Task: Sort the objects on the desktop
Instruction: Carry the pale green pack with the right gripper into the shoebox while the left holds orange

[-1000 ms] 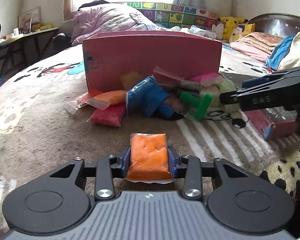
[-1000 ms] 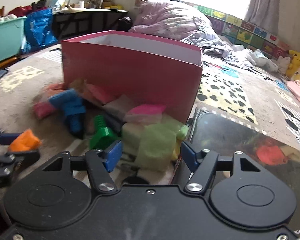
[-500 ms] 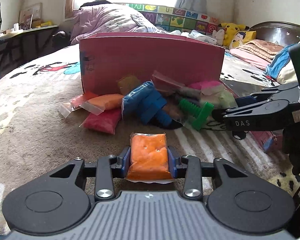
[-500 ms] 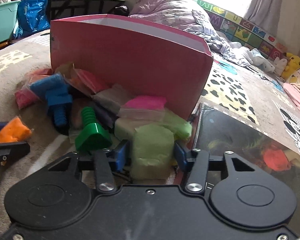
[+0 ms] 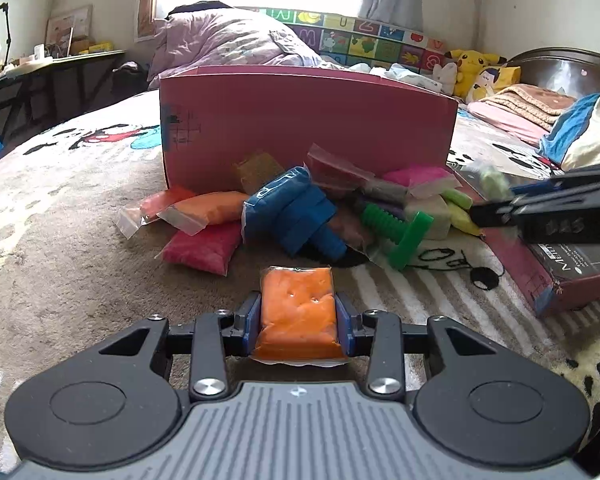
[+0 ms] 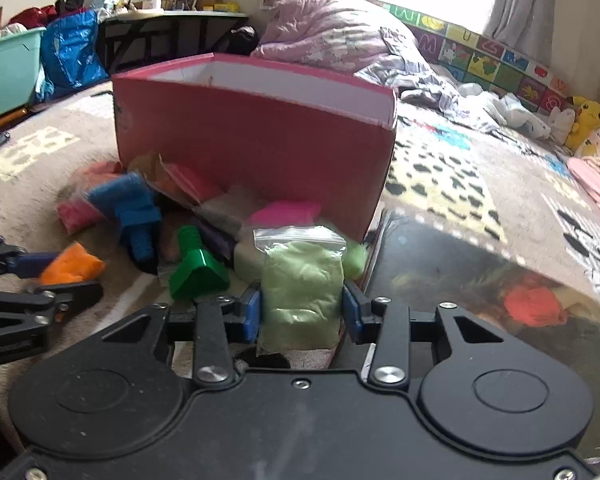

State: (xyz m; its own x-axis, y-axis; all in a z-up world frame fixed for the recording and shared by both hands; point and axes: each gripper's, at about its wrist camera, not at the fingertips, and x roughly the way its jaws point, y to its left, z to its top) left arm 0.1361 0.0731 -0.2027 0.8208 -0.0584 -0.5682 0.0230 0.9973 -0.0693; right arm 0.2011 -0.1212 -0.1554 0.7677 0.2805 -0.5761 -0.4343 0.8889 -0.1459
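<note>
Left wrist view is showing your left gripper [image 5: 299, 317] with its jaws clamping an orange packet [image 5: 298, 312], which is sitting upright between the blue pads above the patterned blanket [image 5: 60, 272]. At twelve o'clock the pink box [image 5: 304, 124] is standing on the blanket, and a heap of packets and toys is lying against its near wall: a blue toy bolt [image 5: 296, 216], a green toy bolt [image 5: 398, 232], a red packet [image 5: 202, 248] at eleven o'clock. At three o'clock your right gripper [image 6: 302, 312] is reaching in from the side. Right wrist view is showing its jaws squeezing a pale green packet [image 6: 302, 284], whose clear zip top is sticking up toward the box. At two o'clock there, a dark glossy lid [image 6: 480, 280] is lying flat beside the box.
</note>
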